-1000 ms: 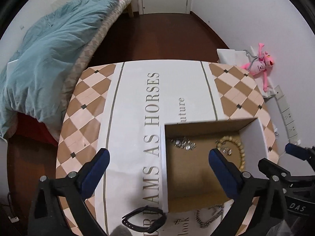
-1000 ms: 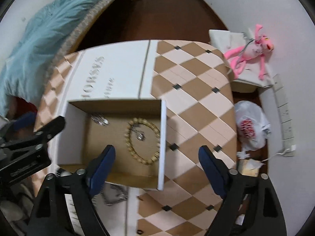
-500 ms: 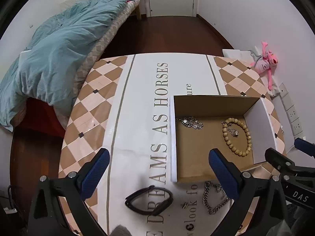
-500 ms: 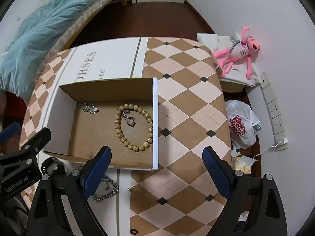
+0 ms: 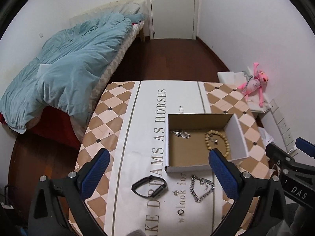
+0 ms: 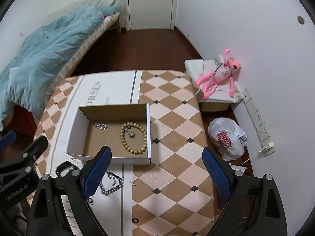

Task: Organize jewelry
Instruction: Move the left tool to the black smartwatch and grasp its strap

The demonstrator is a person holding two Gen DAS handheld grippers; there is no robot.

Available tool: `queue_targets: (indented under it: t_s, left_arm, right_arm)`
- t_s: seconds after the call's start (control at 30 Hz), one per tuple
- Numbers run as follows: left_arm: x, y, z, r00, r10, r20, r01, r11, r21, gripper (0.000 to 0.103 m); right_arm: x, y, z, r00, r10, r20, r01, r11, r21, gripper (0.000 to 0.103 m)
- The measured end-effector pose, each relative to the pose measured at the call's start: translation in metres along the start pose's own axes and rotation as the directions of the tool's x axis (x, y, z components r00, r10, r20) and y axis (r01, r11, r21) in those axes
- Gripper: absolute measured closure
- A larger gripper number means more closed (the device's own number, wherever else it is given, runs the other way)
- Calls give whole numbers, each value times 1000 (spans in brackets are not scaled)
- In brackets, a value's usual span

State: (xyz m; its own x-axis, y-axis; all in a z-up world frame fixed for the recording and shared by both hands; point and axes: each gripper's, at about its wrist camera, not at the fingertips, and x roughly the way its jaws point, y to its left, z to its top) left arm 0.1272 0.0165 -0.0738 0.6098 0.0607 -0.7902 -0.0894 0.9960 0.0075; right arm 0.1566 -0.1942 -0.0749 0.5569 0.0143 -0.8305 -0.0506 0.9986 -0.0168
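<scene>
- Both grippers were just hanging above the desk [image 6: 173,137] with its brown-and-cream checkered cloth, holding nothing: the left gripper [image 5: 157,174] had its blue-padded jaws spread wide, and the right gripper [image 6: 155,170] was the same.
- An open, shallow white cardboard box [image 6: 82,158] sat on the desk with a tan wooden bead bracelet [image 6: 144,146] inside, a small silver charm [image 6: 131,134] lying within its ring, and a little silver chain pile [image 6: 100,125] toward the far left corner.
- Outside the box, near its front wall, lay a chunky silver chain necklace [image 5: 202,188] and a black wristband [image 5: 149,185], a bit apart from each other.
- A pink plush toy [image 6: 218,78] was off to the side.
</scene>
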Motion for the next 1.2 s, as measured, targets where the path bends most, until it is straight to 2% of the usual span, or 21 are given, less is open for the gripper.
queue_targets:
  t_s: [0.13,0.23,0.37,0.5,0.53,0.57,0.6,0.67,0.73,0.8,0.87,1.0,1.1,1.13,1.2]
  left_arm:
    - [-15,-2,-4,1000,22,17,-22,1000,-4,0]
    - [-19,-2,-10,998,58,28,-58,998,-11,0]
    - [-6,4,-26,998,65,-6,-65,998,-24,0]
    - [18,12,-51,990,136,-42,-137,991,-12,0]
    - [25,15,-57,987,148,-57,-149,989,-11,0]
    - [33,19,-63,984,162,-76,-164,986,-11,0]
    - [39,23,-68,980,175,-90,-177,984,-10,0]
    - [51,33,-76,972,201,-122,-204,979,-11,0]
    - [58,43,-82,965,221,-142,-226,974,-18,0]
    - [64,53,-87,959,234,-161,-241,970,-24,0]
    - [69,62,-91,954,239,-180,-248,968,-35,0]
    - [78,71,-94,950,236,-206,-250,967,-43,0]
    - [81,69,-93,952,227,-205,-239,970,-35,0]
    - [81,67,-93,956,216,-200,-225,974,-28,0]
    - [82,59,-91,966,176,-190,-180,984,-2,0]
  right_arm:
    - [-24,-7,-5,999,23,32,-24,999,28,8]
    - [-28,-11,-15,999,39,23,-40,998,43,8]
    - [-6,-10,-40,996,67,-51,-64,997,50,8]
    - [34,-4,-66,979,146,-140,-136,988,78,9]
    - [45,0,-73,972,171,-162,-158,983,92,13]
    - [57,3,-79,964,195,-181,-178,978,107,23]
    - [66,7,-84,957,210,-200,-189,975,118,28]
    - [86,16,-94,938,253,-238,-222,964,148,44]
    - [102,25,-101,925,275,-262,-236,956,171,50]
    - [113,33,-106,920,280,-272,-235,954,189,50]
    - [122,40,-108,922,274,-273,-226,955,194,50]
    - [125,54,-102,948,193,-252,-162,977,140,54]
    - [125,64,-100,963,112,-247,-97,993,73,78]
    - [125,64,-101,965,97,-242,-85,995,61,92]
    - [125,62,-101,965,105,-242,-93,994,60,94]
